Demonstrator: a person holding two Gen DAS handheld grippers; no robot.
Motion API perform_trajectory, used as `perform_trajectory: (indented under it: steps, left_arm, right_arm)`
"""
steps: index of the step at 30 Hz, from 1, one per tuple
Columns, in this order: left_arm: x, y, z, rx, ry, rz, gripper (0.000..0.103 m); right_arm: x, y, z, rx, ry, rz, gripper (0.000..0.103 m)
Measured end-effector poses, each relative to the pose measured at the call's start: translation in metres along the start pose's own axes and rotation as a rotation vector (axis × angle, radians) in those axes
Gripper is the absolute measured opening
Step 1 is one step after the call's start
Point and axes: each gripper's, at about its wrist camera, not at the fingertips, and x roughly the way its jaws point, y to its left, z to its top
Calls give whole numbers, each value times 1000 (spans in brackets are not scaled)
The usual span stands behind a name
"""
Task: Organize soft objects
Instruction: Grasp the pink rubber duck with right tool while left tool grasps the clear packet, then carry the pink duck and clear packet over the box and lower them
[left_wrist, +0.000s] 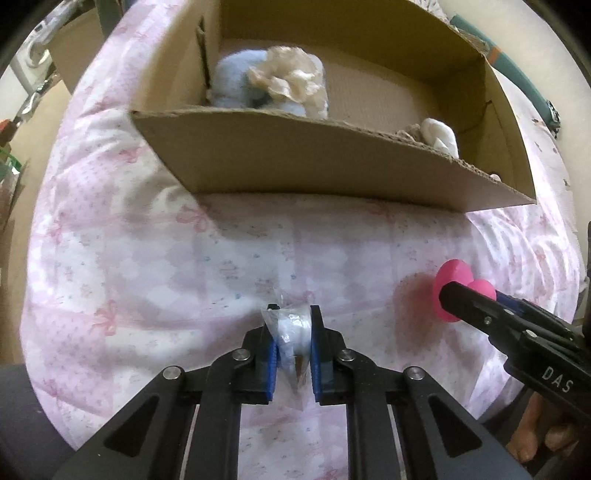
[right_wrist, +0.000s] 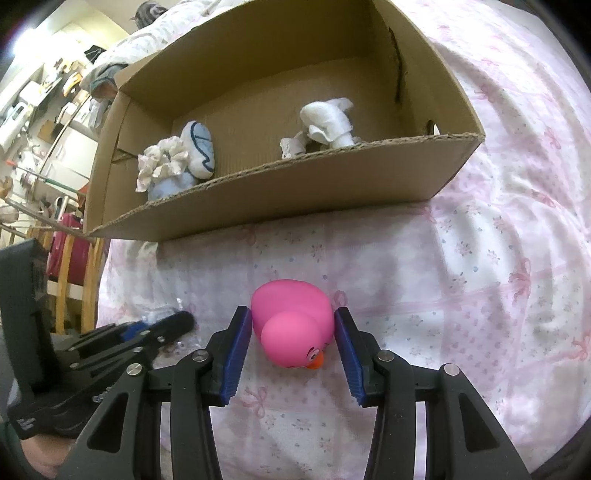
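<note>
left gripper (left_wrist: 291, 325) jaws pinched on crinkly plastic packet (left_wrist: 291, 328), on pink bedsheet (left_wrist: 147, 266); we judge it light, slippery, squashy. right gripper (right_wrist: 293, 328) jaws wide around pink duck (right_wrist: 293, 321), pads near its flanks, contact unclear. we judge duck soft, light; grip body sides. beak points toward us, tail toward cardboard box (right_wrist: 295, 192).

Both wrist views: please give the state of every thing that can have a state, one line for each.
Left gripper: shut on the plastic-wrapped white item.
Right gripper: open, one jaw on each side of the pink rubber duck.
Pink rubber duck: lies on the bedsheet, not in the box.
Cardboard box: open at the top, holds soft items.
</note>
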Motion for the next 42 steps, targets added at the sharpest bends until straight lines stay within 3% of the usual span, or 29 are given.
perform_trajectory:
  steps: [6, 20, 27, 33, 42]
  left_arm:
    - [-9, 5, -6, -11, -20, 48, 13]
    - [-57, 59, -18, -83, -101, 152, 13]
    - [-61, 49, -20, -89, -150, 178, 13]
    - [-77, 36, -21, -68, -264, 220, 13]
    - [-111, 30, -19, -78, -424, 232, 13]
  right_arm:
    - [1, 5, -2, -22, -6, -15, 48]
    - [-8, 12, -15, -83, -33, -66, 48]
    - [-22, 16, -20, -111, -72, -51, 48]
    - [-35, 19, -19, -123, -114, -32, 48]
    - [-68, 32, -16, -157, -280, 5, 48]
